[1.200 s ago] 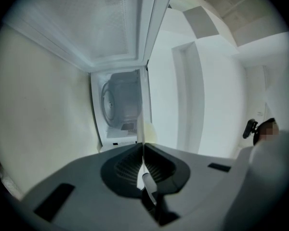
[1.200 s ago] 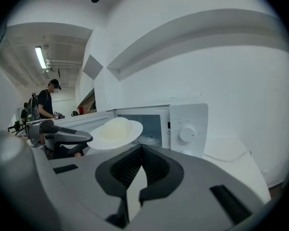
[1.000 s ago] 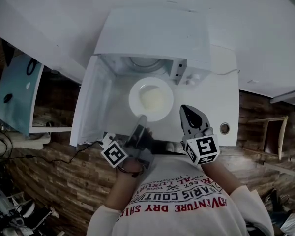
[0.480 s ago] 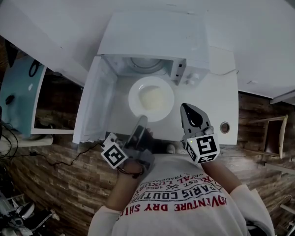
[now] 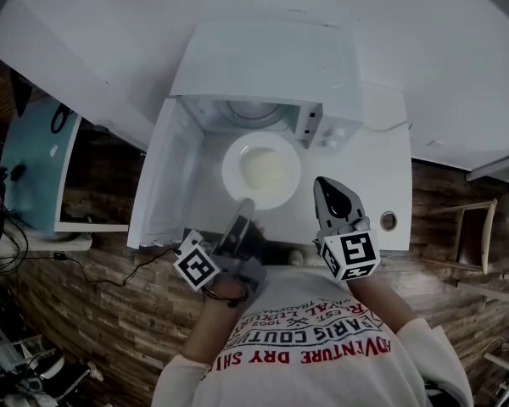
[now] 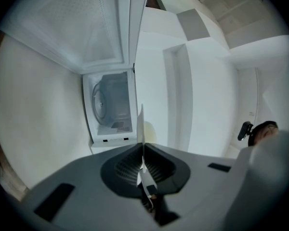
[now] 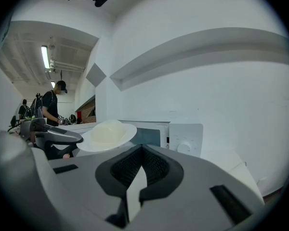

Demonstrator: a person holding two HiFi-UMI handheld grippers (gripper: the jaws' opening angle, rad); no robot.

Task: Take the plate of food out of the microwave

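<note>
The plate (image 5: 234,175) with a pale mound of food (image 5: 263,170) is being held outside the microwave (image 5: 263,58), just in front of its open cavity and clear of the turntable seen inside. It is being gripped at its near rim by the left gripper (image 5: 243,205), whose jaws are being pressed together on the thin edge. In the left gripper view the plate is being seen edge-on as a narrow white line running out from between the closed jaws, with the food bulging to one side. In the right gripper view the plate is being shown level and lifted, with the microwave's front and control knob behind it.

The microwave door (image 5: 163,181) is being left swung wide open at the left of the cavity. The microwave is being supported by a white counter (image 5: 382,176) set against a white wall.

The right gripper (image 5: 322,186) is being held just to the right of the plate, apart from it, over the counter's front part. Its jaws are being kept closed on each other, with nothing between them.

Both grippers are being held out from a person's white printed shirt (image 5: 310,337) at the bottom of the head view.
</note>
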